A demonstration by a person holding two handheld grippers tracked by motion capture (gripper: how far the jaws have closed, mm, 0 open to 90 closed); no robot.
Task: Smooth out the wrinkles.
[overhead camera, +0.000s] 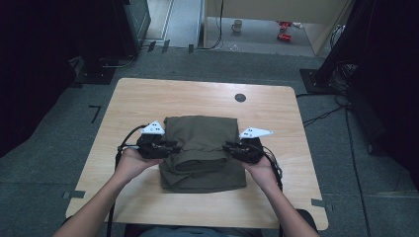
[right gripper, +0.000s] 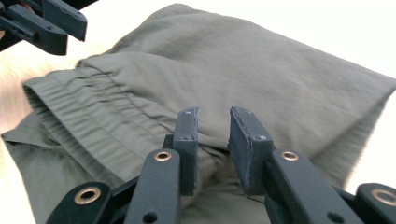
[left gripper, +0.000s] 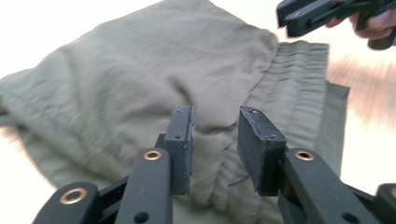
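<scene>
One folded olive garment [overhead camera: 201, 150], one wooden table [overhead camera: 148, 98], two parted hand-held grippers [left gripper: 215, 140]

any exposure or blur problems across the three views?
High view: dim, room edges near black, olive garment readable. Left gripper view: table blown out white, motion smear at the right. Right gripper view: table overexposed too, cloth and tongs sharp.
</scene>
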